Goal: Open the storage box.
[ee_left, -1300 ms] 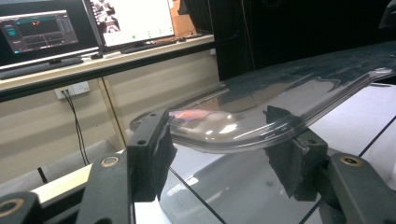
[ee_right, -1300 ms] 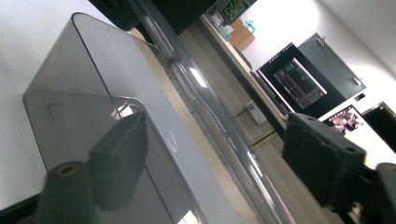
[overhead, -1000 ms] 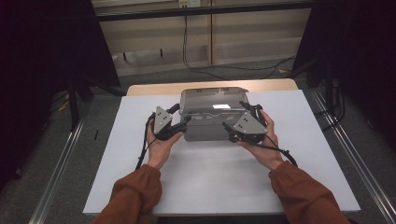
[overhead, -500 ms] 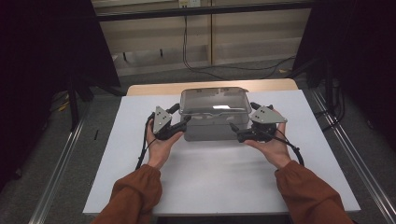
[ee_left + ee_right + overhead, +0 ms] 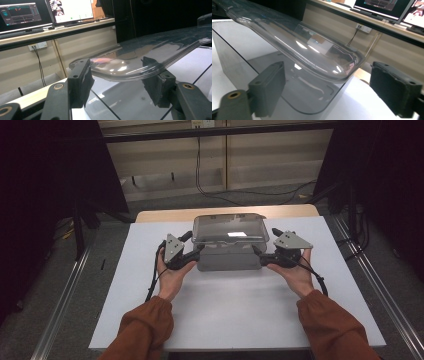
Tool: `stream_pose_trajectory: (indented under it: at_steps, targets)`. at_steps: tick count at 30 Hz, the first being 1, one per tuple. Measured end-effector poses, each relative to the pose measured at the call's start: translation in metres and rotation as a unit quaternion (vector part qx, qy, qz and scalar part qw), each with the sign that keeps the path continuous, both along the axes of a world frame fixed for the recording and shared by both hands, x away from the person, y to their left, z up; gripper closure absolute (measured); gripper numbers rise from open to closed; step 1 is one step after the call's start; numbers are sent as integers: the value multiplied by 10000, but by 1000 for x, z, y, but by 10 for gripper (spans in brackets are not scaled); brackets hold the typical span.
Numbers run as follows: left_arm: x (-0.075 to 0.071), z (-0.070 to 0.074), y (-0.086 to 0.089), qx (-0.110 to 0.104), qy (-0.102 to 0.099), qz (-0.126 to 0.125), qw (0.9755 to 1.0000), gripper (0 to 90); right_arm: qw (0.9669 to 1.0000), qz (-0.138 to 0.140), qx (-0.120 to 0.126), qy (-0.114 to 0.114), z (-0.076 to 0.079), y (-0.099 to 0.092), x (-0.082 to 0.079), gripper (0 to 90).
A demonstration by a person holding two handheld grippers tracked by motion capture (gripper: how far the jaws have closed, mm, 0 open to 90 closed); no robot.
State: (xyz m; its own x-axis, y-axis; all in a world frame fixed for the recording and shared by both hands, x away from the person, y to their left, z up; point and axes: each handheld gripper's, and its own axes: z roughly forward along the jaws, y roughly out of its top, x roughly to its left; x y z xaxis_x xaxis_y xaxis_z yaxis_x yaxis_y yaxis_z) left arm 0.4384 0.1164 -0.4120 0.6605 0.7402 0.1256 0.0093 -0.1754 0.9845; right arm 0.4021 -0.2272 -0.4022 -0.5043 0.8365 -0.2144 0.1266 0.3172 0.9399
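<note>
My left gripper (image 5: 196, 251) clamps the clear lid's (image 5: 230, 227) left rim. My right gripper (image 5: 257, 254), jaws just narrowing yet apart, brackets the right rim without contact. Palms up, forearms level, flanking the grey box (image 5: 227, 260) mid-table (image 5: 225, 320).

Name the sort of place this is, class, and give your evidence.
Probably a lab or recording workstation: a white table under a fixed camera, lit monitors on a bench behind, and wall sockets with trailing cables.
</note>
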Motion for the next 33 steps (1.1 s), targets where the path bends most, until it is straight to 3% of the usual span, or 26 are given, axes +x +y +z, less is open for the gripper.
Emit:
stream_pose_trajectory:
  at_steps: [2,11,16,19,27,33]
  targets:
    - [0,0,0,-92,39,9,9999,417,10000,-21,-15,-33,0,-1,2,161]
    - [2,5,-1,-131,28,4,9999,411,9996,-88,178,-205,8,-10,12,305]
    - [5,10,-3,-185,8,14,9998,401,9993,-14,353,-137,12,-12,14,381]
    - [8,11,-3,-214,12,45,9998,400,9994,25,328,-139,14,-11,16,418]
    - [15,15,-5,-190,-27,37,9998,396,9989,95,410,-197,17,-9,21,498]
    - [19,18,-5,-113,-73,66,9999,385,9984,121,517,-210,20,-9,24,500]
